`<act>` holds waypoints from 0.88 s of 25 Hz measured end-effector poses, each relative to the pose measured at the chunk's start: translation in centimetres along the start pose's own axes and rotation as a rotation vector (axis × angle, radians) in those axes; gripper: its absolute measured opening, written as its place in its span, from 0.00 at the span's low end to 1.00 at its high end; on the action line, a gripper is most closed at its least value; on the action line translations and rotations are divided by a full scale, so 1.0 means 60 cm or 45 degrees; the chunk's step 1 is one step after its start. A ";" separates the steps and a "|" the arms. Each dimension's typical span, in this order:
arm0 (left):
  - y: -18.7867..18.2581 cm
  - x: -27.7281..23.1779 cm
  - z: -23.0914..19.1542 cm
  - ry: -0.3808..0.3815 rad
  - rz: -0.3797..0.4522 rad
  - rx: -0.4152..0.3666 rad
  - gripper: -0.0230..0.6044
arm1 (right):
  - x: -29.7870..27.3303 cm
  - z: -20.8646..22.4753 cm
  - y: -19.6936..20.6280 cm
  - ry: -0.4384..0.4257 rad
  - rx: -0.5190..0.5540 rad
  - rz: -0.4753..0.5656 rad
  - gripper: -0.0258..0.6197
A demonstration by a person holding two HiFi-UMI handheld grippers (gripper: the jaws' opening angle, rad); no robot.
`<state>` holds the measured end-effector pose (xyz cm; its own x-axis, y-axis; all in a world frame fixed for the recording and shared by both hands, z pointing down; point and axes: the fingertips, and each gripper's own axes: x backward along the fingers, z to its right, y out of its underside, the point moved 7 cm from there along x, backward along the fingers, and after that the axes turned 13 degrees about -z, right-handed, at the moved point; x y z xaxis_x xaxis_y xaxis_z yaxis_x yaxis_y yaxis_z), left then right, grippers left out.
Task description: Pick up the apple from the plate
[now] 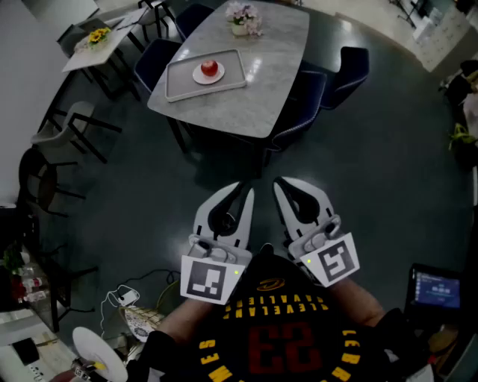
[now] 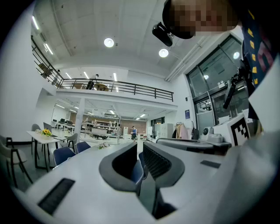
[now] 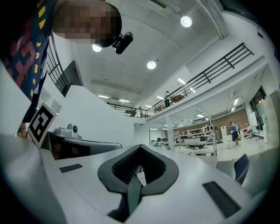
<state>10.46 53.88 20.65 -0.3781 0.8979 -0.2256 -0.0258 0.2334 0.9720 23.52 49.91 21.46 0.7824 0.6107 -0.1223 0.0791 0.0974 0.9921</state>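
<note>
A red apple [image 1: 209, 68] sits on a small white plate [image 1: 198, 75], inside a pale tray [image 1: 179, 83] on the grey marble table [image 1: 261, 89] at the top of the head view. Both grippers are held close to my body, far short of the table, and point toward it. The jaws of the left gripper [image 1: 246, 187] [image 2: 139, 151] stand a narrow slit apart with nothing between them. The right gripper [image 1: 278, 181] [image 3: 140, 146] has its jaws meeting at the tips and is empty. Neither gripper view shows the apple.
Dark blue chairs [image 1: 347, 71] ring the table, and a flower pot [image 1: 243, 19] stands at its far end. A second table with yellow flowers [image 1: 97, 36] and black-framed chairs [image 1: 71, 127] are at the left. Cables [image 1: 123, 298] lie on the dark floor, and a lit screen [image 1: 437, 287] is at the lower right.
</note>
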 end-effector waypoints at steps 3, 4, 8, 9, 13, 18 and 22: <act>-0.007 0.004 -0.017 0.002 -0.003 0.003 0.11 | -0.017 -0.006 -0.012 0.009 0.006 0.008 0.05; -0.008 0.003 -0.026 -0.004 -0.001 0.004 0.11 | -0.026 -0.006 -0.014 0.010 0.008 0.012 0.05; -0.008 -0.015 -0.073 -0.032 0.012 0.018 0.11 | -0.074 0.001 -0.010 0.003 0.018 0.019 0.05; -0.009 -0.021 -0.086 -0.035 0.012 0.025 0.11 | -0.087 0.003 -0.010 0.002 0.026 0.012 0.05; -0.018 -0.052 -0.141 -0.023 0.020 0.038 0.11 | -0.148 0.019 -0.014 0.007 0.046 -0.020 0.05; -0.033 -0.091 -0.219 0.005 0.015 0.053 0.11 | -0.234 0.040 -0.028 0.042 0.041 -0.054 0.05; -0.039 -0.108 -0.276 0.019 0.014 0.026 0.11 | -0.292 0.042 -0.034 0.069 0.042 -0.079 0.05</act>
<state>-2.39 41.33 20.92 -0.3920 0.8948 -0.2137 -0.0025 0.2313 0.9729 11.20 37.04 21.65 0.7409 0.6459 -0.1842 0.1475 0.1110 0.9828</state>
